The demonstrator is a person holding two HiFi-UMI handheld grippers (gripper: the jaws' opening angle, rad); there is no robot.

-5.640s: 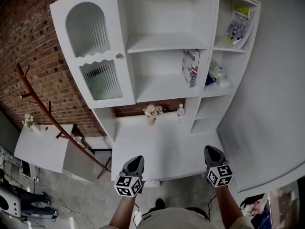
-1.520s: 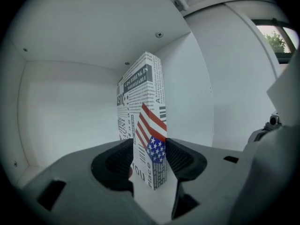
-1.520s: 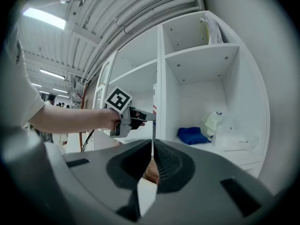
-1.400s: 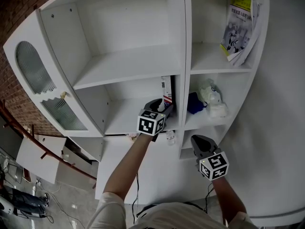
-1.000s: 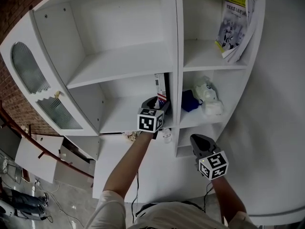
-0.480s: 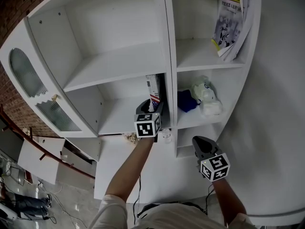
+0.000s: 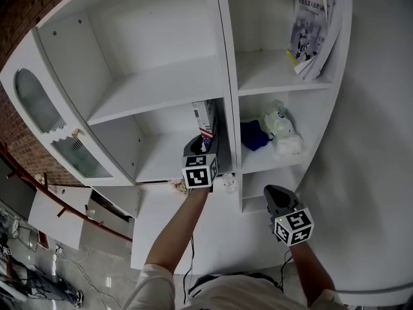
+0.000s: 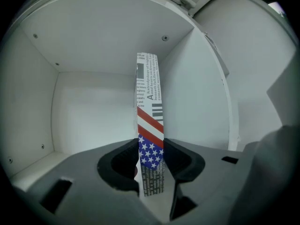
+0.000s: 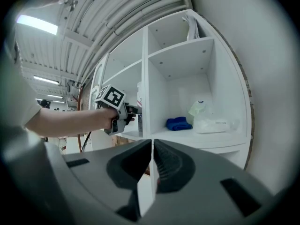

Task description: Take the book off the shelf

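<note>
The book (image 7: 205,116), with a stars-and-stripes spine, stands upright at the right end of the middle shelf (image 7: 161,157) against the divider. My left gripper (image 7: 206,142) reaches level into that shelf. Its jaws have just been closing, and the pads now press both sides of the book's (image 8: 150,107) lower spine; in its own view the left gripper (image 8: 151,161) frames the starred patch. My right gripper (image 7: 272,192) hangs lower, in front of the right-hand compartments, shut with nothing in it. The right gripper (image 9: 152,156) sees the left gripper (image 9: 133,111) at the book (image 9: 139,97).
A blue cloth (image 7: 253,136) and a white plastic bag (image 7: 277,131) lie in the compartment right of the divider. Magazines (image 7: 313,28) lean on the shelf above. A small bottle (image 7: 226,185) and flowers (image 7: 175,186) stand on the desk below. A ribbed-glass door (image 7: 45,108) is at left.
The left gripper, first low over the desk, rose to the shelf and its jaws came in around the book's spine. The right gripper sank slightly.
</note>
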